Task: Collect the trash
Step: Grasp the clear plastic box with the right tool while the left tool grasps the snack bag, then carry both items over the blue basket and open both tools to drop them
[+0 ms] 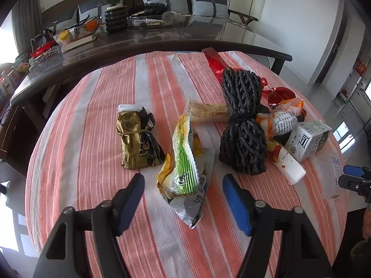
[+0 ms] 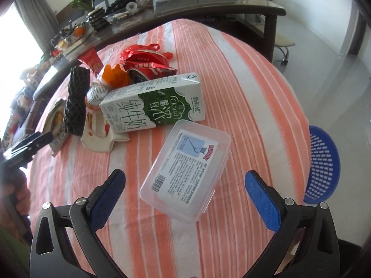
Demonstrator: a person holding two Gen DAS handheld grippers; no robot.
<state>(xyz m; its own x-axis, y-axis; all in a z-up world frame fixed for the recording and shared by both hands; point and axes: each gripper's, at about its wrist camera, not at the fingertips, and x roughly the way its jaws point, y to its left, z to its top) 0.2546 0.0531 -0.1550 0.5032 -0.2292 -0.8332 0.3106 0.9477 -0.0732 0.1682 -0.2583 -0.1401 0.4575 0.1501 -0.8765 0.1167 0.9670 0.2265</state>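
A clear plastic box (image 2: 185, 173), lidded and labelled, is seen lying on the striped tablecloth (image 2: 243, 81) between the spread, empty jaws of the right gripper (image 2: 185, 180), while the left gripper (image 1: 183, 185) is held apart over a yellow-green snack wrapper (image 1: 183, 166), untouched.

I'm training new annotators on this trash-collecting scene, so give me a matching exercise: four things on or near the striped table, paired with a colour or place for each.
Things:
1. green-and-white milk carton
2. clear plastic box with a printed label
3. dark knotted net bundle
4. blue perforated plastic basket

Descriptions:
A. tied around its middle
B. beyond the table's edge
C. lying on its side
D. between the open right claw's fingers in its camera view

Pairs: 1-C, 2-D, 3-A, 4-B
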